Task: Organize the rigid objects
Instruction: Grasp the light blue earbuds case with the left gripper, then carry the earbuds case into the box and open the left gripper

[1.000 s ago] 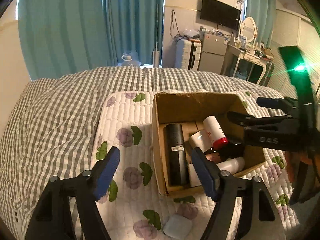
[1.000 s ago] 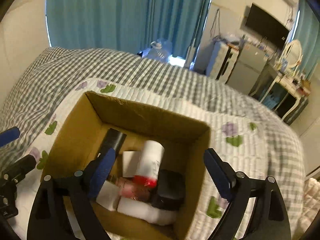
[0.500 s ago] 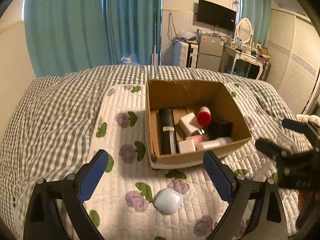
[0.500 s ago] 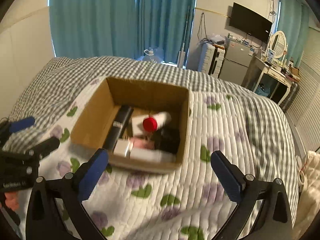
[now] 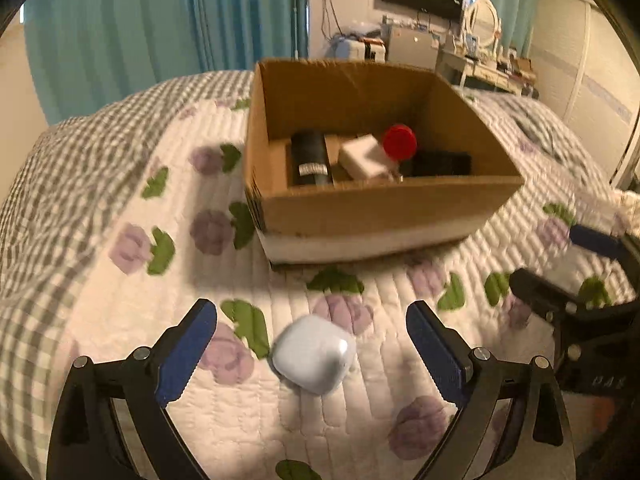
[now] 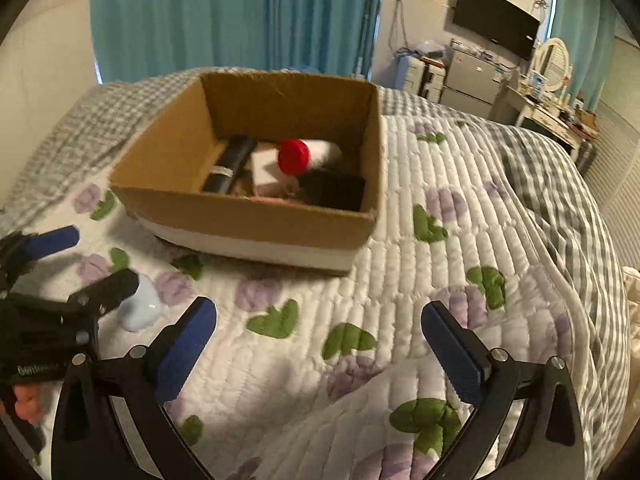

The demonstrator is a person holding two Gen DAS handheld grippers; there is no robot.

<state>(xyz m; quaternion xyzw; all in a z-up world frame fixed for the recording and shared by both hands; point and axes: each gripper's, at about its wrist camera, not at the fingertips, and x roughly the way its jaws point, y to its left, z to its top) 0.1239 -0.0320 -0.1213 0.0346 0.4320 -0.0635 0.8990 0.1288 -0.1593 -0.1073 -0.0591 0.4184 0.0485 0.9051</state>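
Both grippers gape wide, gripping nothing. Left gripper (image 5: 312, 344) hangs over a pale blue case (image 5: 314, 354) lying between its fingers on the floral quilt (image 5: 120, 300), near the cardboard box (image 5: 380, 208). Right gripper (image 6: 318, 344) waits over bare quilt. Pickup step, likely; next, lower and close on the case.

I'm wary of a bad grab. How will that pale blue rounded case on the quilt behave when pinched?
The pale blue case looks smooth and glossy, so it may slip between the left gripper pads. Its rounded corners could make it squirt out. It sits on the soft quilt, so pressing down probably sinks it.
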